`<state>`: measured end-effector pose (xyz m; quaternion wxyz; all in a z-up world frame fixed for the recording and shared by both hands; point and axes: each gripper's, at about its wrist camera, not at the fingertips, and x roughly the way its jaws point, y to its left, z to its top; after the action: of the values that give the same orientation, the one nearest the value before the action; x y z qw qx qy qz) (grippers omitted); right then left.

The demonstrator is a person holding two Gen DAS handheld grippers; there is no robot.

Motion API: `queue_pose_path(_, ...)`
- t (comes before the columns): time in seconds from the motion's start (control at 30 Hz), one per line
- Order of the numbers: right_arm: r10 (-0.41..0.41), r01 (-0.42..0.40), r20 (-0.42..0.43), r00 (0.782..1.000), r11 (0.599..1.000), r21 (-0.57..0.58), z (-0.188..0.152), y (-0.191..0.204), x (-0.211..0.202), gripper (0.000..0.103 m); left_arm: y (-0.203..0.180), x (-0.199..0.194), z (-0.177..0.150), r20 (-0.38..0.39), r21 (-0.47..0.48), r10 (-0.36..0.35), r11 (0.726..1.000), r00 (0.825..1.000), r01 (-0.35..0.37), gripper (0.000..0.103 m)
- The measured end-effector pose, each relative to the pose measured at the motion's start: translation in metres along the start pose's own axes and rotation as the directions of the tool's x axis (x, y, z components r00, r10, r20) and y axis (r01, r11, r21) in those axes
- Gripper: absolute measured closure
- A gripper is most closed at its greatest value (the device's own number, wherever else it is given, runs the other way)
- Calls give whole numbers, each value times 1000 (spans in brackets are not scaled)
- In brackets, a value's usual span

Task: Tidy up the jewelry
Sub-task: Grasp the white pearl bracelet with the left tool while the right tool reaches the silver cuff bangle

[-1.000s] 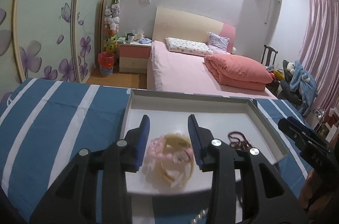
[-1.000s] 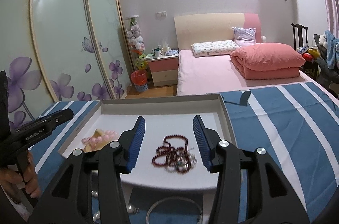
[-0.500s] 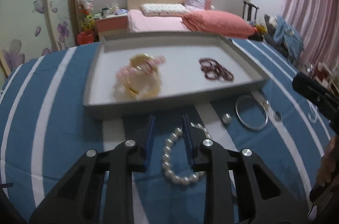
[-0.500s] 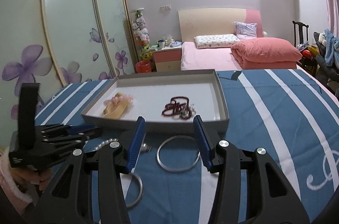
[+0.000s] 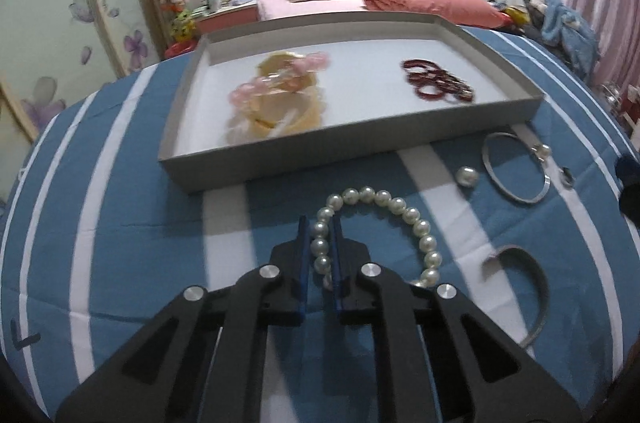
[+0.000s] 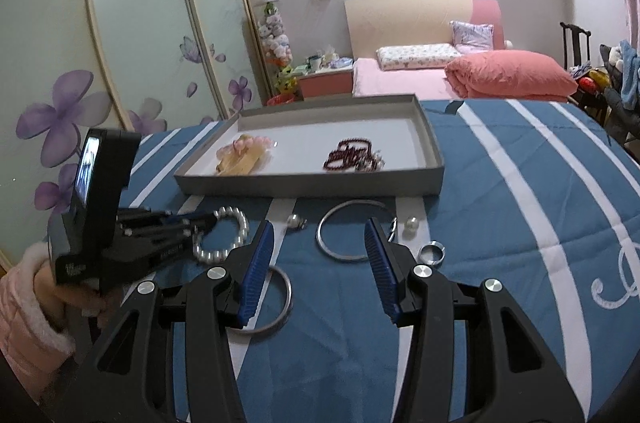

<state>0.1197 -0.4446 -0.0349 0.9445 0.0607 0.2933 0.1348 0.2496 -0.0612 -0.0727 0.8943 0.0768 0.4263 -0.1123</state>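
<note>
A pearl bracelet (image 5: 384, 197) lies on the blue striped cloth in front of a grey tray (image 5: 340, 151). My left gripper (image 5: 320, 223) is closing its jaws on the bracelet's left run of beads, and both pads press on them. The right wrist view shows the same grip, left gripper (image 6: 212, 221) on pearl bracelet (image 6: 228, 235). In the tray (image 6: 312, 183) lie pink and yellow bracelets (image 5: 280, 91) and dark red bead bracelets (image 5: 436, 83). My right gripper (image 6: 319, 227) hovers open over a silver bangle (image 6: 348, 259), holding nothing.
Loose on the cloth are a second bangle (image 6: 288, 293), a silver ring (image 6: 432, 253) and pearl earrings (image 6: 411, 223). A hand in a pink fluffy sleeve (image 6: 24, 295) holds the left gripper. A bed and wardrobe stand behind the table.
My left gripper came back and down from over the tray to the pearl bracelet on the cloth and narrowed onto it. My right gripper drew back from the tray, still open.
</note>
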Motion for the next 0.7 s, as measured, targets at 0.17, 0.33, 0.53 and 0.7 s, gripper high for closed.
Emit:
queue_pose_path(0.17, 26, -30, -83, 996, 998, -46, -11, 11, 11, 54, 27, -1, 3, -6, -71, 54, 996, 999, -54, 93)
queue_pose_path(0.33, 61, -81, -159, 985, 989, -122, -21, 27, 21, 38, 44, -2, 3, -8, -98, 67, 993, 998, -68, 93)
queue_pose_path(0.53, 44, -93, -240, 970, 977, -194, -30, 43, 33, 22, 47, -3, 4, -7, -102, 57, 993, 998, -57, 93)
queue_pose_path(0.7, 8, -83, -306, 952, 969, -232, -32, 51, 50, 20, 48, -3, 3, -8, -101, 58, 993, 998, -58, 93)
